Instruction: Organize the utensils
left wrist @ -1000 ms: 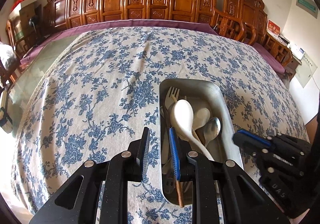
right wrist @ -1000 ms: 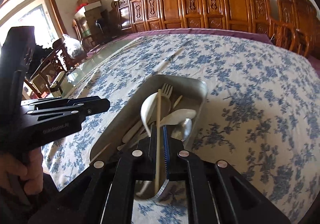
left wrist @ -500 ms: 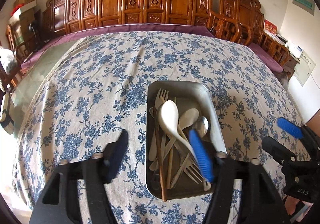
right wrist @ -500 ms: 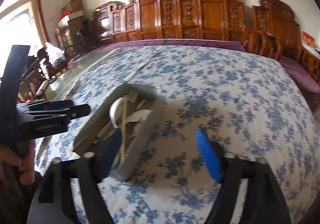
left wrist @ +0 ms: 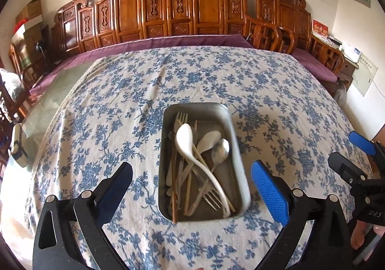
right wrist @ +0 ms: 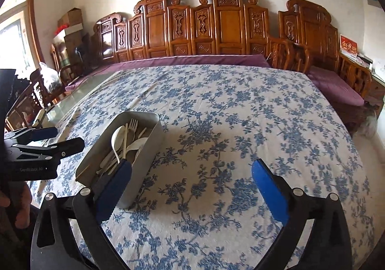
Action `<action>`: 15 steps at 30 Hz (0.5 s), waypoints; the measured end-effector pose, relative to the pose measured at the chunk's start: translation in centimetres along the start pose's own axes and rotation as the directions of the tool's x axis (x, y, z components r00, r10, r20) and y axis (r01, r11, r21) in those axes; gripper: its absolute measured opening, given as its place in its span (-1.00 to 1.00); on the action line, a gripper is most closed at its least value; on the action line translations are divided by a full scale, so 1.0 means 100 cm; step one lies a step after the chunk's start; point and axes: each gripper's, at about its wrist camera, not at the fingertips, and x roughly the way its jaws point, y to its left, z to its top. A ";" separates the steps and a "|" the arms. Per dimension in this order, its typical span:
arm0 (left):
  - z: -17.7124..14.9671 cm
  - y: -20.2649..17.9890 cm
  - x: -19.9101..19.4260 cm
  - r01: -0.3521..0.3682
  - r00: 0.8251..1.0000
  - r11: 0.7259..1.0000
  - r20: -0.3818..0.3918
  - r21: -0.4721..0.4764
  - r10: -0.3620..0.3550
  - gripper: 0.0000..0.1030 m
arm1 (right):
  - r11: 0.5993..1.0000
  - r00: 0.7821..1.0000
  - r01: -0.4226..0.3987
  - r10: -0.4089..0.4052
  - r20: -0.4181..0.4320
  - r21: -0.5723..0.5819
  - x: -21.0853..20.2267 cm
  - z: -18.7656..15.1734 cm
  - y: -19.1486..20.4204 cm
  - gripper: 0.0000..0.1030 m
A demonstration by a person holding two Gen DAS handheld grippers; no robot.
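Steel tray (left wrist: pixel 237 142) held utensils; left gripper (left wrist: pixel 191 191) and right gripper (right wrist: pixel 191 189) jaws opening, empty; "UAS" legible.

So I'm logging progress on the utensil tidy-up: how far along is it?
Done: the forks, spoons and chopsticks lie together in the metal tray; none shows on the tablecloth. In hand: nothing; left gripper and right gripper are opening, empty. Left: apparently nothing.

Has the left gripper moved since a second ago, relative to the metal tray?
Yes. The left gripper has backed away from the metal tray, which now shows whole between its opening, empty jaws instead of running under them.
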 end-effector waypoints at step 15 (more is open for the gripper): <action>0.000 -0.037 -0.095 0.020 0.991 0.999 0.129 0.033 -0.024 0.85 | 0.999 0.993 0.052 -0.052 0.102 -0.003 -0.098 0.012 -0.008 0.95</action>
